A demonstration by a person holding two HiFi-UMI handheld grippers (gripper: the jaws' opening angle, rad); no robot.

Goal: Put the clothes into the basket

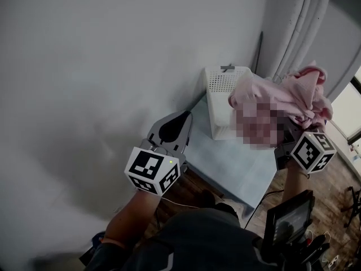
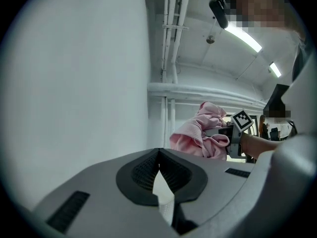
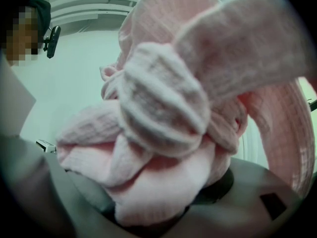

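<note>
A bundled pink knit garment (image 1: 302,95) hangs over the right side of the white perforated basket (image 1: 221,89). My right gripper (image 1: 293,131) is shut on it from below, its marker cube toward me. In the right gripper view the pink garment (image 3: 163,108) fills the picture and bulges out of the jaws. The left gripper view shows the garment (image 2: 198,135) and the right gripper (image 2: 232,133) off to the right. My left gripper (image 1: 185,117) is raised left of the basket, shut with nothing in it. Its tips (image 2: 158,152) meet.
The basket stands on a pale blue table (image 1: 237,168) against a white wall. White pipes (image 1: 299,33) run up behind it. Wooden floor (image 1: 333,202) and a dark device with a screen (image 1: 290,216) lie at the lower right.
</note>
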